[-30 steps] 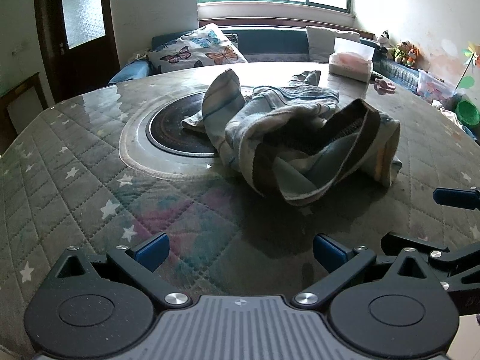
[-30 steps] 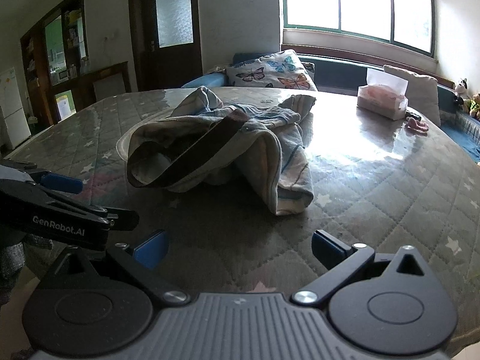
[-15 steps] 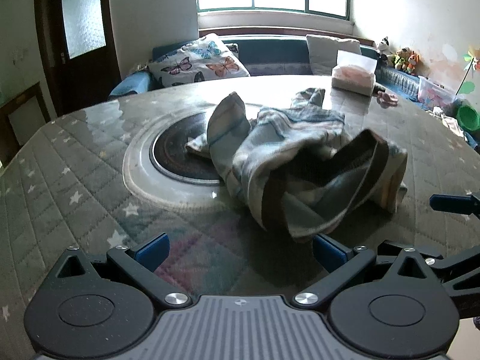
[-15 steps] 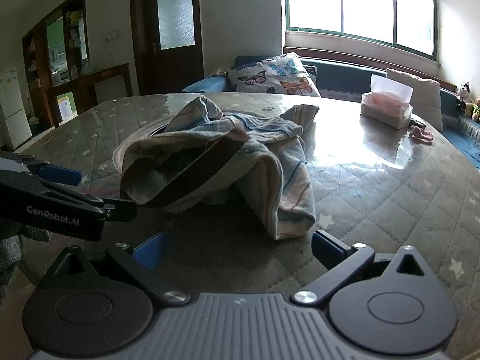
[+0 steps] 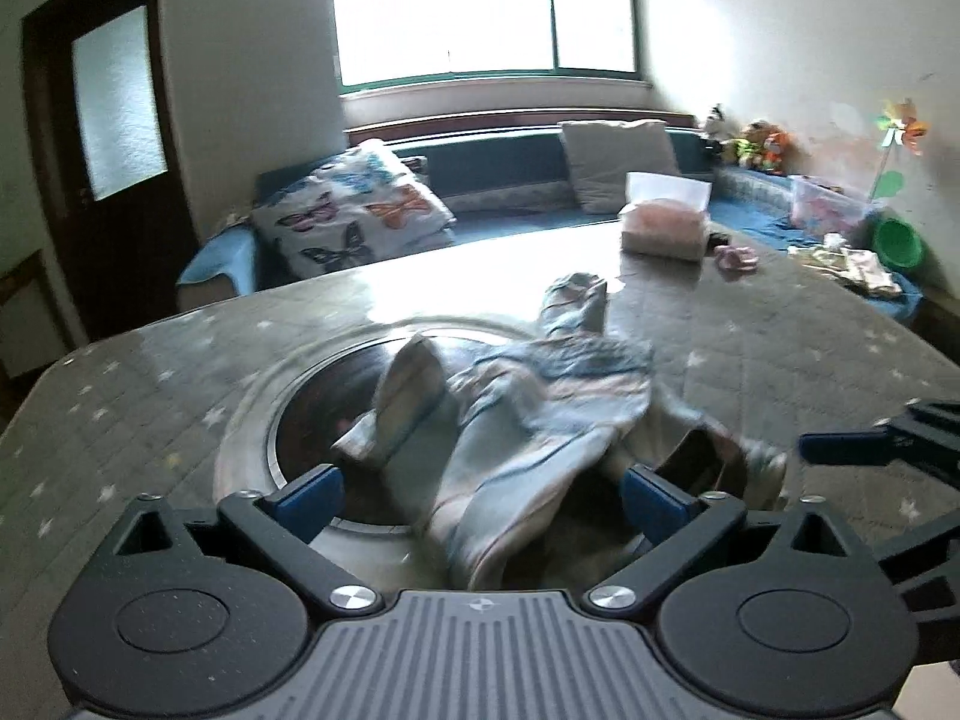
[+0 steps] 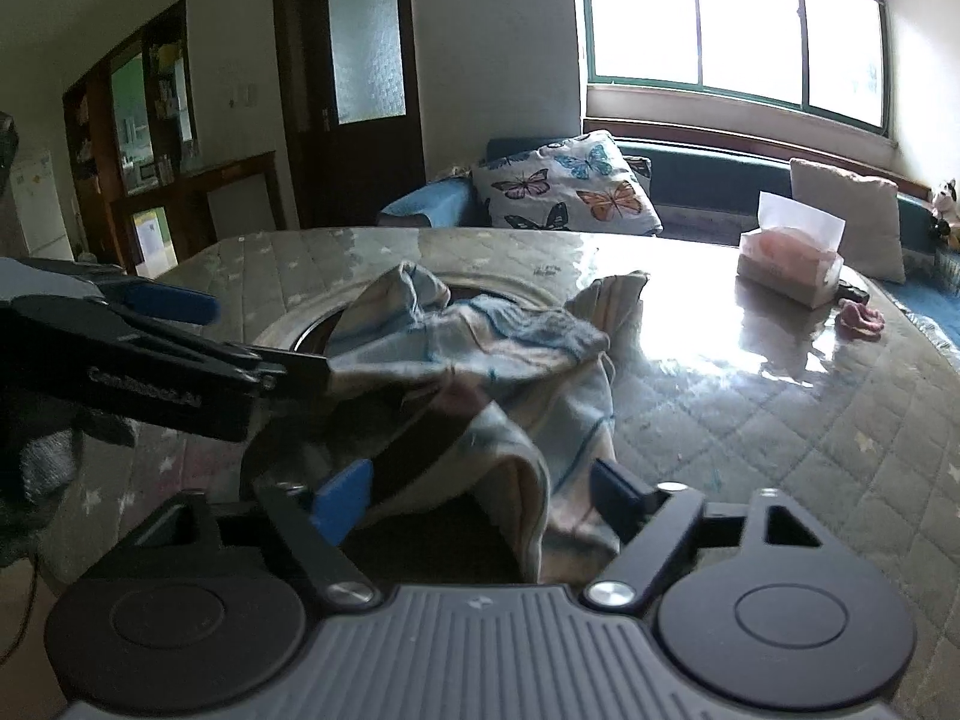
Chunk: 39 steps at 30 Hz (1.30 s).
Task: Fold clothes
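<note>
My left gripper point(image 5: 480, 495) has just been closing a little yet stands wide, the garment point(image 5: 540, 420) lying between its blue pads point(image 5: 309, 495) with no pad seen pressing on it. My right gripper point(image 6: 480, 498) has just been closing further, to a middling gap, a fold of the same garment between its pads point(image 6: 342, 498); whether they pinch the cloth I cannot tell. Compared with a second ago, both grippers sit closer over the garment, which then lay well ahead of the fingertips and now reaches in between them, and both views look from higher, showing more of the far room. Counted: one garment, a pale striped piece with a dark band, crumpled on the table point(image 5: 780, 360) and partly over the one round inset point(image 5: 324, 402); one tissue box point(image 5: 663, 222); one small pink item point(image 5: 735, 258) beside it; one butterfly cushion point(image 5: 354, 219); one plain cushion point(image 5: 618, 165); one window point(image 5: 480, 12); one door point(image 5: 114, 138). Hard to make out: the left view is motion-blurred, so the garment's stripes smear; its near edge is hidden behind the gripper bodies in both views; the right gripper is cut off at the right edge of the left view, and the left gripper's near pad hides part of the cloth in the right view.
</note>
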Available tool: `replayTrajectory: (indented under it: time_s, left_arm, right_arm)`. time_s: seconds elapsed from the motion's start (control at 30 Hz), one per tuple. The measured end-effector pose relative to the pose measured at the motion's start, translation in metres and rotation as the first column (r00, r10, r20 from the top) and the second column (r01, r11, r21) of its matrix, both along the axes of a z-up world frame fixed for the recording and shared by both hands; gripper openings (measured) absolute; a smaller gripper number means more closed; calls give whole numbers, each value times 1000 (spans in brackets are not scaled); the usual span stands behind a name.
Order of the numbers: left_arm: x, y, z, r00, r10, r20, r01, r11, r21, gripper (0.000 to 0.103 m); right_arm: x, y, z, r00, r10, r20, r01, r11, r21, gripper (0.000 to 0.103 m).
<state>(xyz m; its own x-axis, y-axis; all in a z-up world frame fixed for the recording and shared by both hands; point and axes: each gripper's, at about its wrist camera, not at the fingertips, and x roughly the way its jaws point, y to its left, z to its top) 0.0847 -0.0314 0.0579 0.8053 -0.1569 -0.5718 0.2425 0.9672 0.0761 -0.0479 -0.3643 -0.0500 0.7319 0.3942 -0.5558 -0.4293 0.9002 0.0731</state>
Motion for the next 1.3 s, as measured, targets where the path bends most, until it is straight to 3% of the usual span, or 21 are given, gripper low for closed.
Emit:
replayTrajectory:
  time_s: [0.07,0.13,0.23,0.33,0.53,0.6,0.7,1.0,1.3]
  left_arm:
    - [9,-7,2,999,-40,-1,40,999,-7,92]
    - [18,-15,3,997,-81,-7,81,997,-15,84]
    - [29,-24,0,991,-133,-34,132,991,-24,80]
    - [42,-37,-5,981,-181,-71,180,984,-21,73]
    - [72,-61,-31,965,-204,-164,212,977,33,54]
    - [79,-63,-39,964,-196,-182,209,976,54,29]
    - [82,-51,-39,972,-161,-173,167,986,23,12]
    - [62,32,-3,997,55,-60,-62,990,-125,7]
    - [27,121,-6,953,291,-82,-301,937,-175,7]
  right_arm:
    - [8,-1,1,1000,9,-10,-9,1000,12,65]
    - [15,-2,-1,999,24,-30,-23,999,27,47]
    - [20,-4,-6,997,42,-59,-39,998,50,31]
    - [17,-4,-10,995,72,-75,-67,996,58,20]
    - [6,-1,-15,987,132,-91,-128,991,46,11]
    - [5,0,-16,986,140,-93,-137,990,43,10]
    - [4,0,-18,984,147,-97,-143,989,41,9]
    - [5,-1,-18,979,164,-119,-160,986,42,10]
    - [4,-25,10,984,149,-97,-141,986,85,27]
